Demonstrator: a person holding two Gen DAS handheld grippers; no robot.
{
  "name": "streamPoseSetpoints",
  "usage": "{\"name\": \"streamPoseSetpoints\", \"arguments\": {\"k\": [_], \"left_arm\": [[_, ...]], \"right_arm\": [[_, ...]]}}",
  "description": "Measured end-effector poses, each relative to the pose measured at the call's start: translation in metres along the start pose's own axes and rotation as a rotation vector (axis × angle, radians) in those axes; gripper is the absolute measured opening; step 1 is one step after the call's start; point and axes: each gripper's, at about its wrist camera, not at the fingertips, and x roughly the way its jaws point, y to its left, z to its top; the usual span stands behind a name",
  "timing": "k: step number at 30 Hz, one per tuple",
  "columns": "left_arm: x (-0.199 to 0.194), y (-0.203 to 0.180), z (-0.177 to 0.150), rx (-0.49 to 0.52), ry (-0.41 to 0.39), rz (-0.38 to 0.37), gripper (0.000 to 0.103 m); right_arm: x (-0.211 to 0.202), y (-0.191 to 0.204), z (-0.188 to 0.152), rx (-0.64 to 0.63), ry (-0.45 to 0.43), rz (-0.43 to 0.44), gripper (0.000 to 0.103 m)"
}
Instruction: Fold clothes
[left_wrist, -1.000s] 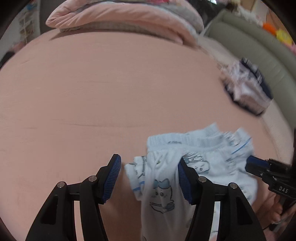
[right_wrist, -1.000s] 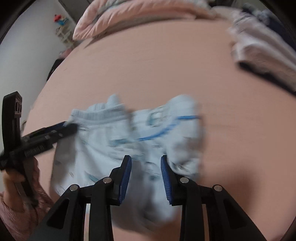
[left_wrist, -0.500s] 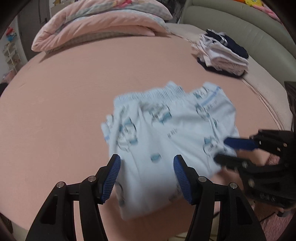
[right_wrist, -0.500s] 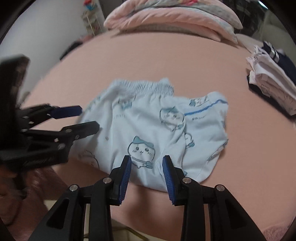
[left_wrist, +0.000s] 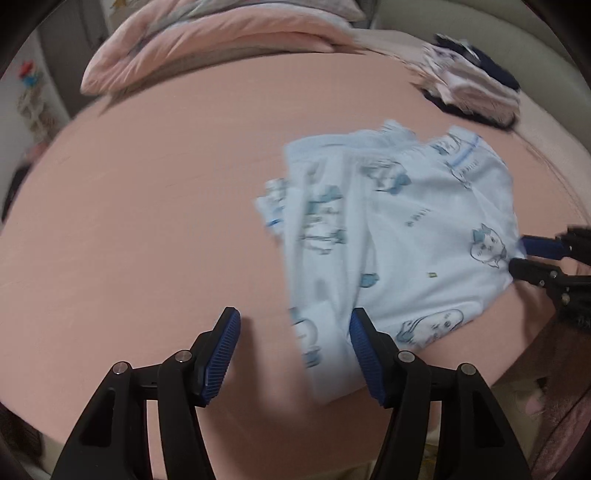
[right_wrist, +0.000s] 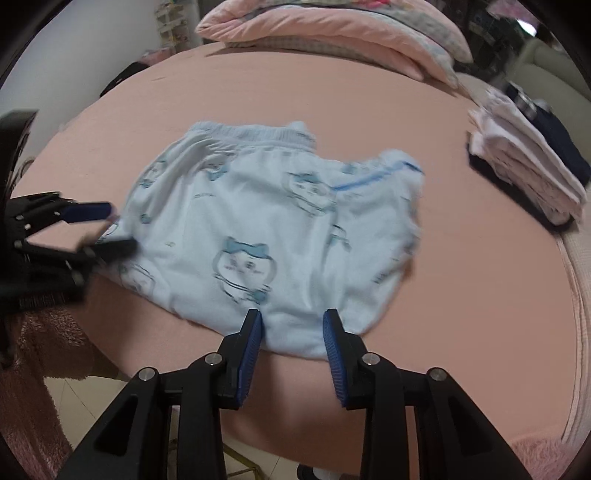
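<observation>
Right wrist view: the pale blue shorts (right_wrist: 273, 236), bunched up and off the bed a second ago, now lie spread on the pink bed (right_wrist: 258, 99), so folding can likely begin. Their near hem sits between the parted pads of the right gripper (right_wrist: 293, 354), which is narrow and unclamped. The left gripper (left_wrist: 293, 354), whose jaws have just been opening, gapes wide; the hem lies by its right finger. Cartoon prints, elastic waistband far side.
</observation>
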Motion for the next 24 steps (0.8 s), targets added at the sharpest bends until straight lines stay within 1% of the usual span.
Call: {"name": "streamPoseSetpoints", "arguments": {"k": [1, 2, 3, 4, 5, 6, 8, 10, 11, 13, 14, 15, 16, 17, 18, 19, 20, 22, 23, 24], "left_arm": [[-0.001, 0.006, 0.0, -0.039, 0.002, -0.024, 0.06], [-0.003, 0.012, -0.001, -0.076, 0.004, -0.047, 0.06], [-0.008, 0.015, -0.002, -0.102, -0.009, -0.056, 0.06], [-0.013, 0.018, -0.004, -0.13, -0.021, -0.068, 0.059], [-0.017, 0.021, -0.006, -0.17, -0.028, -0.118, 0.059], [-0.02, 0.024, -0.009, -0.211, -0.033, -0.165, 0.059], [-0.02, 0.03, -0.017, -0.303, -0.01, -0.227, 0.059], [-0.015, 0.028, -0.027, -0.351, 0.023, -0.269, 0.059], [-0.012, 0.025, -0.029, -0.355, 0.04, -0.271, 0.059], [-0.013, 0.021, -0.031, -0.337, 0.035, -0.252, 0.059], [-0.012, 0.017, -0.031, -0.329, 0.031, -0.243, 0.057], [-0.009, 0.014, -0.031, -0.324, 0.03, -0.236, 0.057], [-0.008, 0.01, -0.03, -0.307, 0.028, -0.227, 0.052], [-0.006, 0.006, -0.028, -0.29, 0.026, -0.218, 0.035], [-0.002, 0.0, -0.026, -0.275, 0.027, -0.222, 0.025], [-0.001, -0.005, -0.024, -0.257, 0.028, -0.22, 0.014], [0.0, -0.01, -0.022, -0.238, 0.028, -0.219, 0.01], [-0.001, -0.016, -0.019, -0.197, 0.028, -0.202, 0.009], [-0.003, -0.017, -0.018, -0.175, 0.028, -0.189, 0.009], [-0.005, -0.019, -0.017, -0.151, 0.028, -0.173, 0.008]], "right_arm": [[0.0, -0.011, -0.002, 0.042, 0.012, -0.01, 0.045], [0.001, -0.023, -0.003, 0.099, 0.026, -0.013, 0.046], [-0.001, -0.033, -0.003, 0.15, 0.025, 0.005, 0.046], [-0.006, -0.04, -0.003, 0.194, 0.007, 0.047, 0.046], [-0.01, -0.048, -0.003, 0.238, -0.011, 0.089, 0.046], [-0.014, -0.053, -0.004, 0.27, -0.024, 0.132, 0.048], [-0.013, -0.054, -0.01, 0.315, -0.014, 0.212, 0.048], [-0.013, -0.049, -0.021, 0.359, 0.023, 0.264, 0.048], [-0.012, -0.047, -0.023, 0.372, 0.036, 0.27, 0.048], [-0.013, -0.046, -0.023, 0.383, 0.029, 0.276, 0.048], [-0.011, -0.046, -0.022, 0.394, 0.026, 0.292, 0.048], [-0.006, -0.047, -0.022, 0.411, 0.026, 0.32, 0.049], [-0.002, -0.048, -0.022, 0.43, 0.03, 0.342, 0.048], [0.002, -0.049, -0.022, 0.444, 0.031, 0.347, 0.048], [0.005, -0.05, -0.022, 0.451, 0.026, 0.341, 0.045], [0.009, -0.05, -0.021, 0.458, 0.022, 0.336, 0.039], [0.009, -0.05, -0.021, 0.453, 0.017, 0.326, 0.027], [0.005, -0.045, -0.019, 0.418, 0.006, 0.301, 0.014], [0.0, -0.041, -0.019, 0.407, -0.001, 0.312, 0.013], [-0.006, -0.038, -0.02, 0.407, -0.006, 0.342, 0.012]]}}
